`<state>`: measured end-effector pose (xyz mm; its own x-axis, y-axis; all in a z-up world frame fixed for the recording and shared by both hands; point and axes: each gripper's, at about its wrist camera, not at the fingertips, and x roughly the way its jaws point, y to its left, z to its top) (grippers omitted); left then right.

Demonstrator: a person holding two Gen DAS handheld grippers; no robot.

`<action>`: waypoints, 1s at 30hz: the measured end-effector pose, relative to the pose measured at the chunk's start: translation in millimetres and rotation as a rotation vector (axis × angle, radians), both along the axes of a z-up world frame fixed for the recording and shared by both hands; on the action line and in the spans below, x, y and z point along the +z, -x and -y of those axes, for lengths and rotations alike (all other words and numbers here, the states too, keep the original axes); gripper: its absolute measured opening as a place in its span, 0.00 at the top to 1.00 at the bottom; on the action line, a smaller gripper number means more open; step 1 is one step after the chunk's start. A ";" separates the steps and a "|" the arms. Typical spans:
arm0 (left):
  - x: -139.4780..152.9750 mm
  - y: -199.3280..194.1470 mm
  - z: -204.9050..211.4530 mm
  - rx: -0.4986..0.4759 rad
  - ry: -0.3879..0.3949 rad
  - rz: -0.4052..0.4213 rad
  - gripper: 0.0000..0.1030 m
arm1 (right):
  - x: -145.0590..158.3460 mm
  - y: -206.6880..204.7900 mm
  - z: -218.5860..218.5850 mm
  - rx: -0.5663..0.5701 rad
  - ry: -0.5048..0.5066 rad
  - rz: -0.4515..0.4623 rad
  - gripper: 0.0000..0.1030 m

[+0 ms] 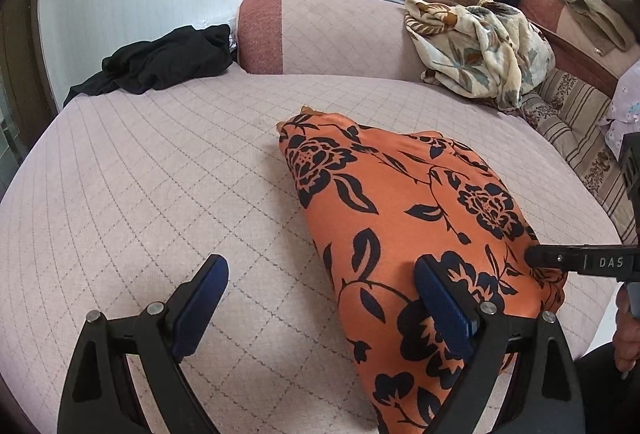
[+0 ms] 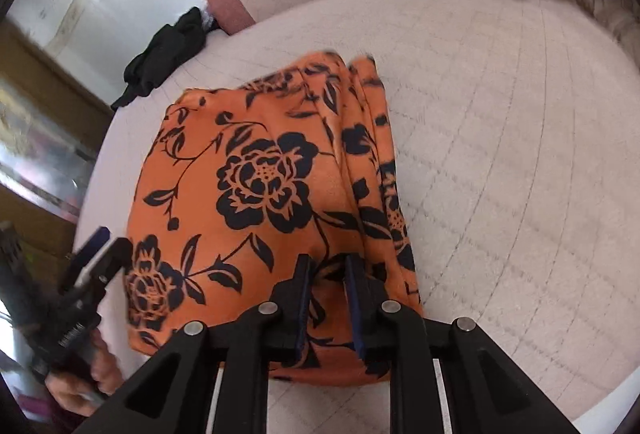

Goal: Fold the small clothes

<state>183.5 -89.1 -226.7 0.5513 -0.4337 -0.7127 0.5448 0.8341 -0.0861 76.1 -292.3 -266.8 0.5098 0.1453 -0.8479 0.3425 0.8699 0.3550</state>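
An orange garment with a black flower print (image 1: 400, 218) lies folded into a narrow bundle on the pale quilted sofa seat (image 1: 160, 174); it also shows in the right wrist view (image 2: 260, 202). My left gripper (image 1: 320, 298) is open and empty, its right finger (image 1: 440, 306) over the garment's near end, its left finger over bare seat. My right gripper (image 2: 328, 270) hovers over the garment's near edge with the jaws narrowly apart; a little cloth shows in the gap. Its tip (image 1: 538, 257) enters the left wrist view from the right. The left gripper (image 2: 96, 250) shows at the garment's left edge.
A black garment (image 1: 160, 62) lies crumpled at the seat's far left. A floral blanket (image 1: 480, 46) is heaped against the backrest (image 1: 340, 34) at the right. A striped cushion (image 1: 576, 130) lies at the right edge. The seat's front edge runs near the grippers.
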 end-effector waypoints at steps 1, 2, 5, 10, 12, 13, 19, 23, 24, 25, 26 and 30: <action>0.0 0.0 -0.6 0.000 0.001 -0.001 0.08 | 1.2 -0.4 -0.3 0.000 0.000 -0.005 0.80; 0.0 0.0 -0.8 0.000 0.000 0.000 0.08 | 3.9 -0.7 1.6 -0.003 -0.011 -0.009 0.80; -0.2 -0.1 0.0 0.000 -0.001 0.000 0.08 | 11.6 -0.8 9.8 -0.021 -0.057 0.031 0.80; -1.8 -1.1 3.7 -0.001 -0.006 -0.003 0.08 | 27.7 10.5 23.4 -0.103 -0.100 0.180 0.80; -2.3 -1.7 5.1 0.000 -0.009 -0.002 0.08 | 29.2 12.7 30.5 -0.130 -0.159 0.259 0.80; -2.6 -2.0 5.6 0.000 -0.008 -0.003 0.08 | 28.2 13.9 33.6 -0.147 -0.164 0.283 0.75; -4.2 -2.1 9.7 -0.002 -0.016 0.001 0.08 | 14.1 16.4 62.0 -0.277 -0.288 0.329 0.18; -5.2 -1.6 12.5 -0.005 -0.021 0.004 0.08 | 6.8 12.0 70.5 -0.294 -0.309 0.296 0.18; -5.6 -1.7 13.1 -0.006 -0.021 0.004 0.08 | 4.4 10.8 71.0 -0.291 -0.319 0.291 0.18; -5.5 -1.9 14.1 -0.005 -0.021 0.004 0.08 | 2.3 9.1 71.6 -0.287 -0.327 0.287 0.18; -5.9 -2.1 14.7 -0.006 -0.022 0.002 0.08 | 2.5 8.1 71.5 -0.283 -0.323 0.283 0.18; -6.5 -3.3 16.7 -0.010 -0.021 -0.001 0.08 | -1.1 2.2 68.9 -0.260 -0.298 0.269 0.18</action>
<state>186.8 -105.8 -233.2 0.5463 -0.4244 -0.7221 0.5530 0.8303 -0.0697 73.8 -361.3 -267.9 0.7574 0.2009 -0.6212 0.3968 0.6140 0.6823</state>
